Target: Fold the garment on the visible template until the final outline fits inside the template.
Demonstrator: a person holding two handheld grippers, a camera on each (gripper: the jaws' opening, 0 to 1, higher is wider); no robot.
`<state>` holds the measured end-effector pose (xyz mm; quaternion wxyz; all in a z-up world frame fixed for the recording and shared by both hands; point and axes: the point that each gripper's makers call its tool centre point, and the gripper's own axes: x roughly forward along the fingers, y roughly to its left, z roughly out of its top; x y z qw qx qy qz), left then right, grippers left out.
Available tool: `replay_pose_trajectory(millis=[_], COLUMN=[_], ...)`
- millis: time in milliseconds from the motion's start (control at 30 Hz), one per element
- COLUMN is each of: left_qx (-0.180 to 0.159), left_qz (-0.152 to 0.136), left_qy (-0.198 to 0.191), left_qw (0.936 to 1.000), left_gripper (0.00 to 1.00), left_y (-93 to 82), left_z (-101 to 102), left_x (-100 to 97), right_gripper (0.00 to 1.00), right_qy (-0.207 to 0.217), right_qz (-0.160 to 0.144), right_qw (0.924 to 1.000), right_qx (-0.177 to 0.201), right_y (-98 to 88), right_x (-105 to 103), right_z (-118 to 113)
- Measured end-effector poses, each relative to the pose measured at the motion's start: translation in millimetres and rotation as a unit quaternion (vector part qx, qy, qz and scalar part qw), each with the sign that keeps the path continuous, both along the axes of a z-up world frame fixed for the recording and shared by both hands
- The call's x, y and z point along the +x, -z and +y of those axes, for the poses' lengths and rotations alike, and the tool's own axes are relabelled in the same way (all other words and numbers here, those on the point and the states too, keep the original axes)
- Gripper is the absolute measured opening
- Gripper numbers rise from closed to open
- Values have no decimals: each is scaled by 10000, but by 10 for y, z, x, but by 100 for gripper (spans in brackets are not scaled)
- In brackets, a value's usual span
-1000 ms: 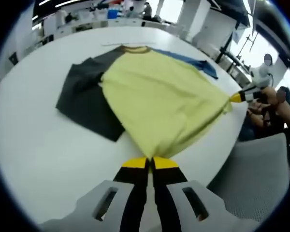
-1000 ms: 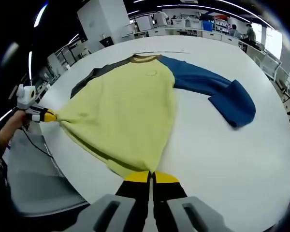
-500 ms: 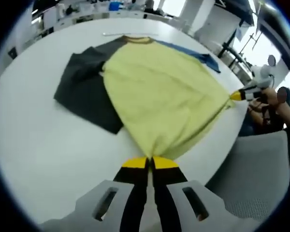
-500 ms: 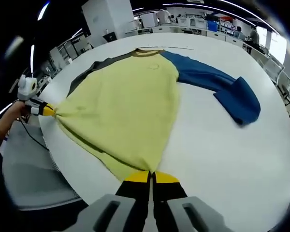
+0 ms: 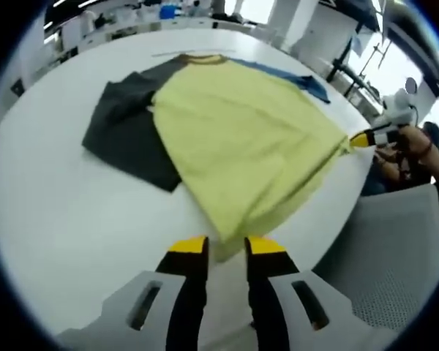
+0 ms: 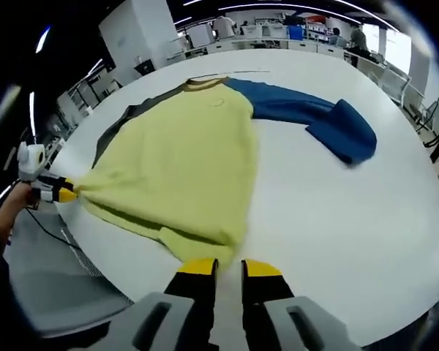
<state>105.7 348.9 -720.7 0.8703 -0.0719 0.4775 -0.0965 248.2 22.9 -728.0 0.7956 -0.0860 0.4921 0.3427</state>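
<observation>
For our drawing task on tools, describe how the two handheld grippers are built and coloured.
Each gripper, left gripper and right gripper, has two black jaws capped with yellow tips, rising from a pale grey moulded body with slot-shaped cut-outs. Seen from the other side, a dark cable hangs below the left gripper.

A broad white round-edged table (image 6: 366, 219) carries a spread yellow long-sleeved garment (image 6: 183, 164) with one blue sleeve (image 6: 314, 121) and one dark grey sleeve (image 5: 128, 131).
</observation>
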Motion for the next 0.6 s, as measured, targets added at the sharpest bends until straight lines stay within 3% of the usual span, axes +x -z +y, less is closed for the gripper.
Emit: replay_pose_trajectory(millis=[267,600], left_qx=[-34,-162], left_qz=[28,85], left_qy=[-117,-47], left_qw=[9999,9998], left_gripper=[1,0], left_y=[20,-27], left_z=[0,-1], left_x=[-48,-89], right_gripper=[0,0], right_qy=[304,-240], right_qz=[136,19], right_qw=[9994,9994], right_qx=[55,-268], right_y=[38,-20], right_x=[-74,-71], right_z=[37,-96])
